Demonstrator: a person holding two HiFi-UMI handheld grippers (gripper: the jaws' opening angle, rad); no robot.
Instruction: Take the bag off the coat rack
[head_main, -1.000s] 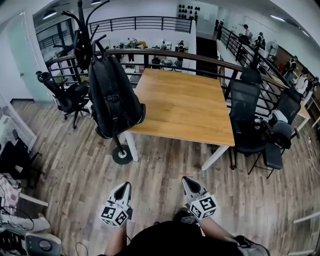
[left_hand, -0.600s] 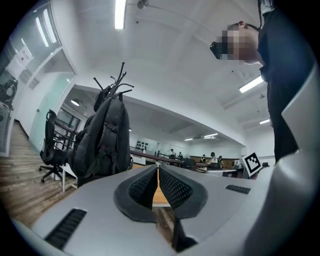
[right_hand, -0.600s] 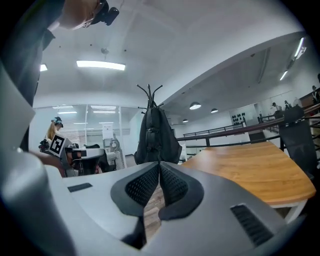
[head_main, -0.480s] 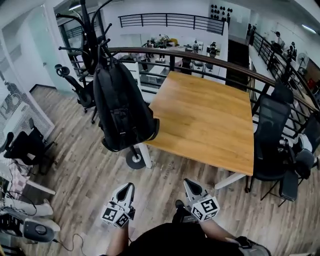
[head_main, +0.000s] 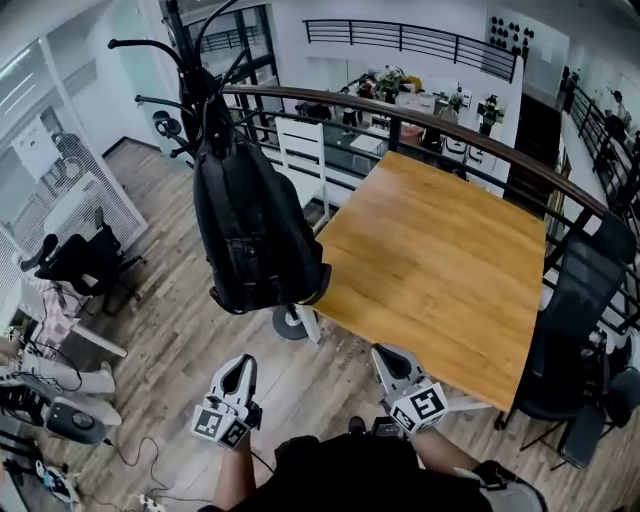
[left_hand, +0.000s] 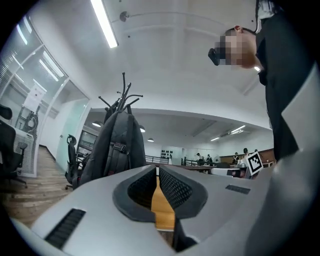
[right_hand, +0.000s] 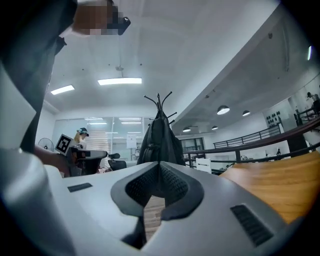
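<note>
Landmark: black metal coat rack (head_main: 284, 322) with curved hooks at its top and a round base on the grey-brown plank floor (head_main: 170, 340).
Bag: a black fabric backpack (head_main: 250, 230) hangs on the coat rack by its top. Its body covers most of the pole and its bottom ends just above the base.
Bag from the grippers: in the left gripper view the backpack (left_hand: 115, 150) shows on the rack ahead and to the left of the jaw tips. In the right gripper view it (right_hand: 160, 135) stands straight ahead, above the tips.
Left gripper (head_main: 240, 361): grey, with a marker cube at its rear, held level and pointing toward the rack's base, well apart from it. Its jaws are pressed together with nothing between them (left_hand: 157, 172).
Right gripper (head_main: 384, 351): same build, to the right of the rack's base and well apart from it. Its jaws are closed tight and hold nothing (right_hand: 159, 165).
Table: a square light wooden table (head_main: 440, 270) on white legs, its near left corner just beside the rack's base.
Railing: a dark curved handrail (head_main: 450, 130) runs from behind the rack off to the right.
Chair: a black mesh office chair (head_main: 575, 330), far right of the rack, past the table.
Person: dark clothing at the lower edge of the head view, near side of the rack.
</note>
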